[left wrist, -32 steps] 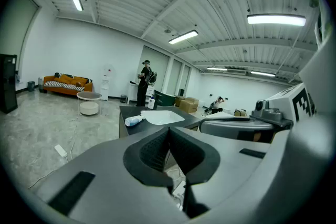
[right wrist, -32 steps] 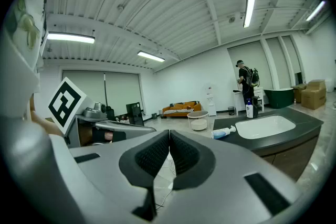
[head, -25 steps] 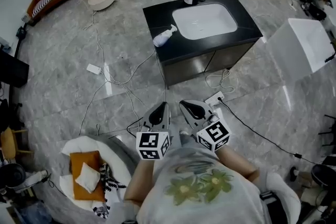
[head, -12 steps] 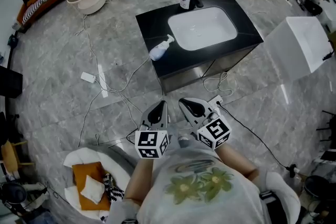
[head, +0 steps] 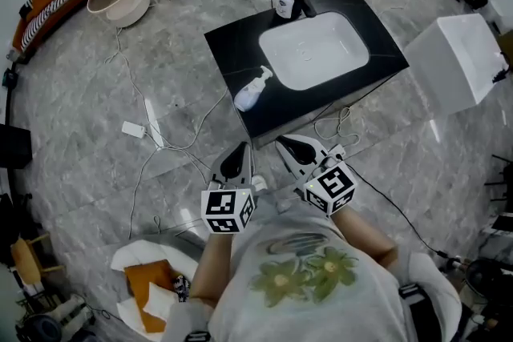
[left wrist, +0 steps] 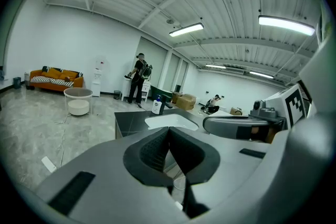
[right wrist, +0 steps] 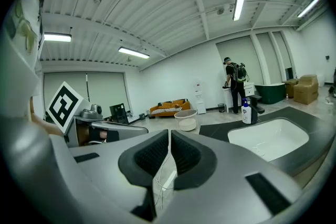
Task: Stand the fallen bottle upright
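The left gripper [head: 239, 150] is held low in front of the person, well short of the counter [head: 228, 40]; its own view shows the jaws pressed together with nothing between them. Ahead of it and slightly to the right, the fallen bottle [head: 251, 90] lies on its side near the counter's front-left edge, just left of the sink basin [head: 317, 52], with its pump head aimed toward the basin. It looks like white plastic — probably light, smooth and inclined to roll, with walls that may give under a hard squeeze. The wide body, near the shoulder, seems the safest place to hold it; the thin pump neck could twist or slip. Farther right, the right gripper [head: 287, 145] is likewise closed and empty, so either must open before it can grasp.
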Demonstrator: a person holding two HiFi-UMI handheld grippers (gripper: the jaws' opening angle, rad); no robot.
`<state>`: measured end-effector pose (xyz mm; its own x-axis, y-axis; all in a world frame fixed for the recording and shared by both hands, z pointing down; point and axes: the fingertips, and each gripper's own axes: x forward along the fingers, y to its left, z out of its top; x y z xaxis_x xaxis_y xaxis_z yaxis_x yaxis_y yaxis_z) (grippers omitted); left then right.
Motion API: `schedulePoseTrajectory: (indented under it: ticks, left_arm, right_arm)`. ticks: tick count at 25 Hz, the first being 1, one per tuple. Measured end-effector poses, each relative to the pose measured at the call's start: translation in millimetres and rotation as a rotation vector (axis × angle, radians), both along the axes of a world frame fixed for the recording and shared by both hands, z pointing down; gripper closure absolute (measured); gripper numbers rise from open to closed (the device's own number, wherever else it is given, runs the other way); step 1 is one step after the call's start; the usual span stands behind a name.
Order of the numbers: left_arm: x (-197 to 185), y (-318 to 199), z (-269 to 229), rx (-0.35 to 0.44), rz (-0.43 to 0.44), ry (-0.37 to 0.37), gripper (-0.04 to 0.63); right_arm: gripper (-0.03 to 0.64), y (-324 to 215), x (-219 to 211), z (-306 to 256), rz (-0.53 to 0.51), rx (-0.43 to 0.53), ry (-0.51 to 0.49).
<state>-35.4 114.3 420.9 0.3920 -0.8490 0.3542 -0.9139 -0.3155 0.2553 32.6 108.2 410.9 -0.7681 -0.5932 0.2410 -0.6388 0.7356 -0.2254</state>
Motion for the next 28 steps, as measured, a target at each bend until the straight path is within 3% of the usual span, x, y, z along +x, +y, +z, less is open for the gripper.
schedulePoseTrajectory:
  ticks: [13,28]
  left_arm:
    - [-42,-84,27,-0.045,0.055,0.022,0.577]
    - [-53,-178,46,-0.105,-0.009,0.018,0.577]
  right_arm:
    - [0.572,-95,-16,19,0.110,-0.044,0.049]
    - [0.563,-202,-22,66,0.042,-0.180,0.097]
